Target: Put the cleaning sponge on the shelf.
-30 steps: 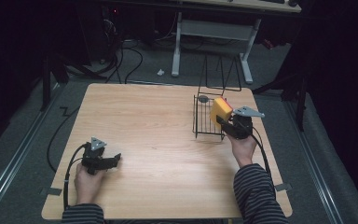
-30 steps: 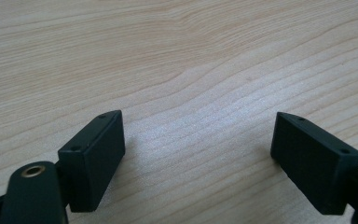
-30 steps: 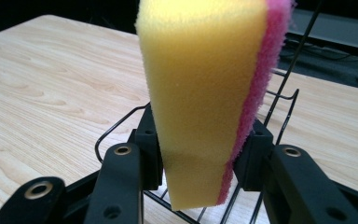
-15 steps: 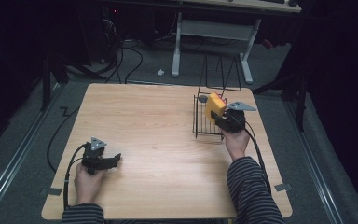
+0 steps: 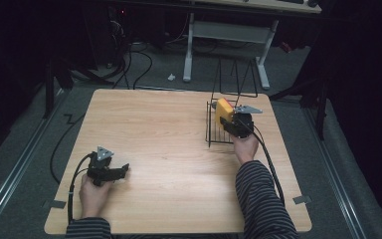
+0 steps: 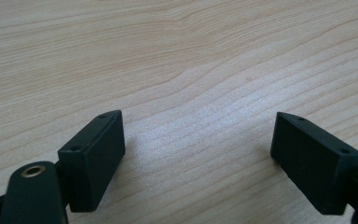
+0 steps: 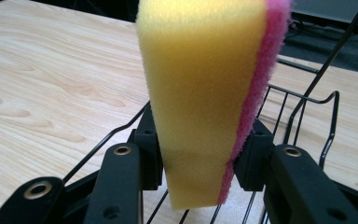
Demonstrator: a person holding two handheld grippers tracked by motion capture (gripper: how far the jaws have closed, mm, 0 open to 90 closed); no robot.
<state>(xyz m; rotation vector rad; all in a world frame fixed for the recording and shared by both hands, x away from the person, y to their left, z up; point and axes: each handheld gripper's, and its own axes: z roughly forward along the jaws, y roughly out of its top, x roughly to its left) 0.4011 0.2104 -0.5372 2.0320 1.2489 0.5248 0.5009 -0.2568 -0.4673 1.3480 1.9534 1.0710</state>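
Overhead light keeps my table (image 5: 169, 124) evenly bright; the frame edges fall into near-black. My gripper views are sharp up close, with soft shadows under the jaws.

The high view looks forward and down from above the person's side, taking in the whole desk (image 5: 169, 149), both forearms and the floor beyond. The left gripper view rides on the left tongs (image 6: 200, 163), facing down, very near bare desk (image 6: 191, 56) wood. The right gripper view looks along the right tongs (image 7: 200, 163), close on the sponge (image 7: 200, 93) and rack (image 7: 307, 100), which the high view shares from farther off: sponge (image 5: 223, 109), rack (image 5: 216, 134).
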